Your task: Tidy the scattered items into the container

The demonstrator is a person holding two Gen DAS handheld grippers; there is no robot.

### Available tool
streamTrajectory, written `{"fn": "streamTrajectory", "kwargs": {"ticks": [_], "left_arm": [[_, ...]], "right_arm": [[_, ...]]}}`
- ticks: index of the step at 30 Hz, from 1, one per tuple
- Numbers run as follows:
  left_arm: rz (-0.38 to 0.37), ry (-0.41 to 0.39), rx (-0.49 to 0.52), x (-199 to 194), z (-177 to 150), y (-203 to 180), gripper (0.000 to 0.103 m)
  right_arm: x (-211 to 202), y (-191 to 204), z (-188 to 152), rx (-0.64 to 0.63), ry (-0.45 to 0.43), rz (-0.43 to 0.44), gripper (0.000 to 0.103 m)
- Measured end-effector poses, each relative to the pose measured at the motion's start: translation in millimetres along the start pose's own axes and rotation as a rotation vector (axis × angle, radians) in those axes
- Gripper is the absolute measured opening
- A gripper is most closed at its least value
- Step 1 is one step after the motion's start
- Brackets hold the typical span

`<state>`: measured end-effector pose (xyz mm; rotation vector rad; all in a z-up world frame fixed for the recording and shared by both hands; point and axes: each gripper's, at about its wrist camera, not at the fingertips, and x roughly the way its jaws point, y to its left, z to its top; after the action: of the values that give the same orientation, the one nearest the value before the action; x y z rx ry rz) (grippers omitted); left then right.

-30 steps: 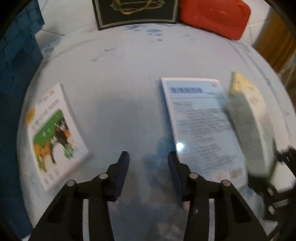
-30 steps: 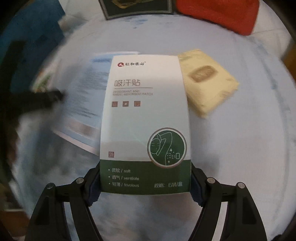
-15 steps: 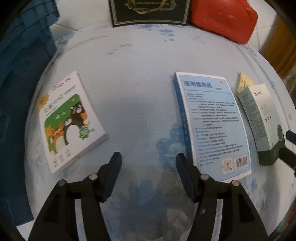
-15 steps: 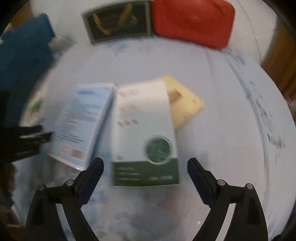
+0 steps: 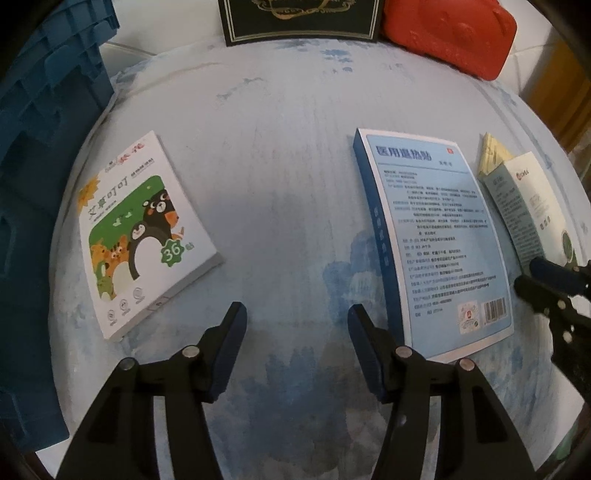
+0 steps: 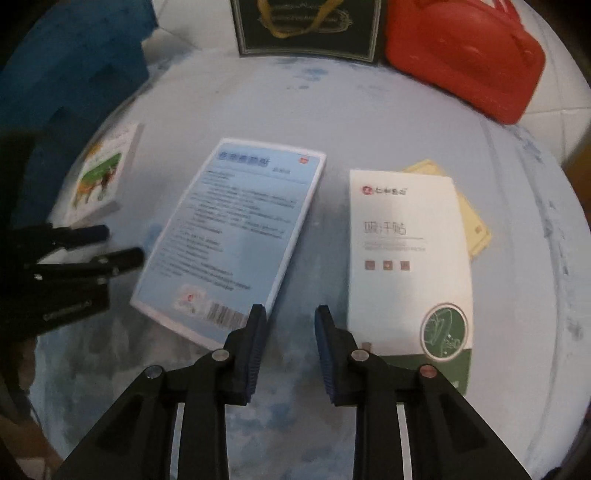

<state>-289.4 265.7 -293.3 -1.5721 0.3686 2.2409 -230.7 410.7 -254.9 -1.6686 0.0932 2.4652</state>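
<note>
On my table (image 5: 288, 155) four flat items lie in a row — cartoon box (image 5: 140, 236) far left, well apart from the leaflet box (image 5: 436, 240), then the patch box (image 6: 410, 258) just right of it, lying on the edge of a sachet (image 6: 476, 229) behind it. Crate (image 5: 40, 147) off the left edge. Behind the table — framed board (image 5: 299, 18), case (image 5: 450, 33) to its right.

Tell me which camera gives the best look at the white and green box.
The right wrist view: the white and green box lies flat with its whole printed top visible, partly over a yellow packet. The left wrist view catches it only at the far right edge, foreshortened and partly hidden by the right gripper.
</note>
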Motion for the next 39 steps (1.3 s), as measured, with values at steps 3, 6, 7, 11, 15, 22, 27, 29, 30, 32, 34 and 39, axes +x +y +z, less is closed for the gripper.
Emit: {"fn": "streamTrajectory", "kwargs": {"ticks": [3,6,7,11,15,22,27,29,30,32,34,39], "left_arm": [[-0.013,0.0,-0.001,-1,-2,-1,0.057],[-0.022,-0.002,0.014,-1,-4,-8,0.057],[-0.025,-0.003,0.025,-2,-5,-13,0.057],[-0.022,-0.012,0.029,-8,-9,-24,0.054],[-0.027,-0.005,0.005,-12,-15,-20,0.054],[-0.036,0.011,-0.056,-14,-20,-4,0.053],[-0.009,0.02,-0.087,-14,-22,7,0.053],[-0.028,0.019,-0.094,-13,-22,12,0.053],[-0.039,0.024,-0.104,-15,-23,14,0.053],[-0.043,0.029,-0.133,-19,-24,20,0.053],[-0.043,0.018,-0.16,-30,-27,28,0.053],[-0.027,-0.05,-0.181,-65,-30,38,0.057]], "right_arm": [[2,-6,-1,-0.002,0.006,-0.049,0.025],[21,-5,-4,-0.042,0.068,-0.101,0.025],[21,-5,-3,-0.041,0.041,-0.081,0.025],[23,1,6,-0.001,0.054,0.079,0.019],[15,-10,8,0.095,0.03,0.195,0.012],[0,-18,13,0.181,-0.015,0.364,0.012],[-20,-2,26,0.151,-0.062,0.42,0.012],[-25,2,34,0.176,-0.084,0.497,0.012],[-27,3,37,0.181,-0.091,0.534,0.012],[-29,15,47,0.163,-0.096,0.561,0.013],[-24,33,58,0.148,-0.082,0.565,0.016],[-19,49,65,0.115,-0.049,0.58,0.023]]}}
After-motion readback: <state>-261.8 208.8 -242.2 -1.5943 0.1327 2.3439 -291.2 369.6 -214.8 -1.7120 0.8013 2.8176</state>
